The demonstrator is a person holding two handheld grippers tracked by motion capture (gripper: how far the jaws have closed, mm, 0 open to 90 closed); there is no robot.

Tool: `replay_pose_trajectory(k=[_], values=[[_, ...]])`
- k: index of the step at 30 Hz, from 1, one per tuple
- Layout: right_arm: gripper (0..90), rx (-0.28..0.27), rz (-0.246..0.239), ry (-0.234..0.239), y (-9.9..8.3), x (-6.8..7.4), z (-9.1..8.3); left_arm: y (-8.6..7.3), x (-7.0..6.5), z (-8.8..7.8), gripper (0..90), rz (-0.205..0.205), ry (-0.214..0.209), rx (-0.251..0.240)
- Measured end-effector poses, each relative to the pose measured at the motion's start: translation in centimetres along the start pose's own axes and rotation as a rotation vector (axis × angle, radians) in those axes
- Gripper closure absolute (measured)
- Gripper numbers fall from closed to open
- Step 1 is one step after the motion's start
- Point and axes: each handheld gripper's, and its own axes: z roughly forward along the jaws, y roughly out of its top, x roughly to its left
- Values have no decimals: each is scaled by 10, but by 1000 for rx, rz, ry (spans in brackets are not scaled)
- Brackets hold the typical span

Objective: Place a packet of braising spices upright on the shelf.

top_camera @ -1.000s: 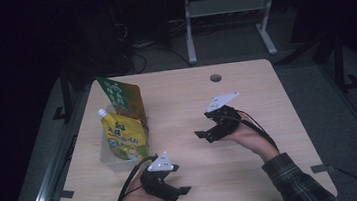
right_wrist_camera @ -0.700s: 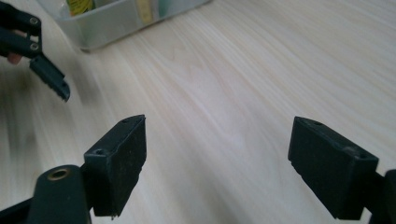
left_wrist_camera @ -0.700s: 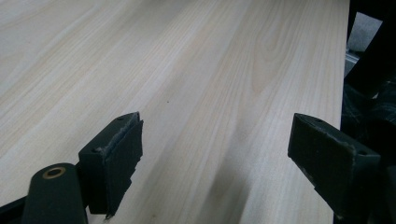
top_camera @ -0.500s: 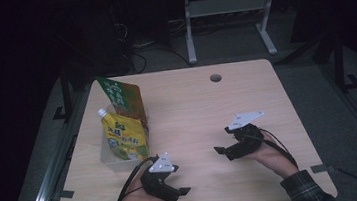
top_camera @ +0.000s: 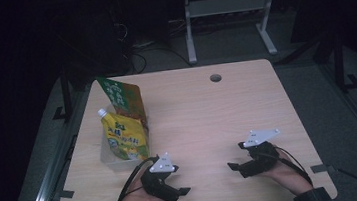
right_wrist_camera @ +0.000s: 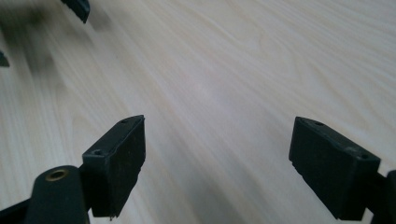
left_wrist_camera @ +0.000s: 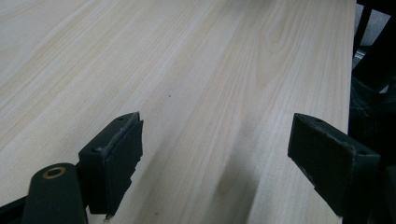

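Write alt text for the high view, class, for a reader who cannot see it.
A person's two hands rest at the near edge of a pale wooden table, each holding an open, empty black gripper: the left gripper and the right gripper. At the table's left, a yellow spouted pouch and a green carton stand in a clear container. The surroundings are dark.

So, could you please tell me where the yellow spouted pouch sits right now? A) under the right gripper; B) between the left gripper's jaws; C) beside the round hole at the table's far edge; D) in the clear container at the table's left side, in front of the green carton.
D: the yellow spouted pouch stands in the clear container at the table's left, with the green carton behind it.
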Motion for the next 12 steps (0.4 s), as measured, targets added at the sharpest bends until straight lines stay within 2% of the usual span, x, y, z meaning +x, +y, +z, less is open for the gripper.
replay_pose_trajectory(k=[4, 7, 12], values=[[172, -4, 1, -1, -4, 0, -2, 0, -1, 2, 173, -13, 0, -13], [166, -7, 0, -1, -4, 0, -2, 1, -1, 2, 173, 3, -2, -3], [153, -14, -6, 4, -4, 0, -2, 1, 0, 2, 173, 7, -4, -1]])
